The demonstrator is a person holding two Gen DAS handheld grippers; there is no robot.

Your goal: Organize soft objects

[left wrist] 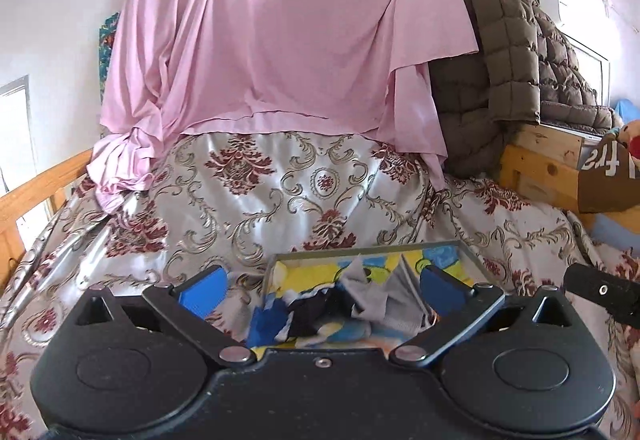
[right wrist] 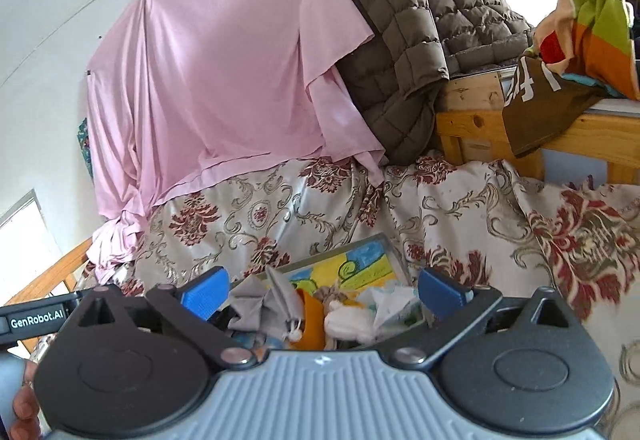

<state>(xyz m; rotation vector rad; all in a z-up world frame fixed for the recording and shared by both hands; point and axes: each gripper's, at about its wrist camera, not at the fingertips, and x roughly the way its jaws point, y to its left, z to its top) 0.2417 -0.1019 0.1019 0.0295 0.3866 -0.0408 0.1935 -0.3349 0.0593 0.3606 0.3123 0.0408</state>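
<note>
The left gripper [left wrist: 322, 286] has its blue jaws spread wide apart, and nothing is pinched between them. The right gripper [right wrist: 324, 290] is the same: jaws spread wide, holding nothing.

Just below and in front of both pairs of jaws sits a shallow box with a bright cartoon picture inside [left wrist: 466, 256]. Soft things lie piled in it. Under the left jaws are a crumpled grey cloth [left wrist: 376, 296], something dark and something blue. Under the right jaws are a soft orange thing [right wrist: 310, 314], a fluffy white thing [right wrist: 344, 322] and a crinkled pale cloth [right wrist: 394, 302].

The box rests on a bed with a shiny cover of red flowers and gold swirls [left wrist: 248, 199]. Farther out, past the jaws, a big pink sheet [left wrist: 280, 31] hangs down the wall. To the right of it, a puffy brown quilted coat [right wrist: 408, 23] hangs over a wooden frame [right wrist: 472, 111].

It looks like several soft things are already in the box. They lie in a messy heap, so some tidying may be left. The coat and sheet are not touched.
</note>
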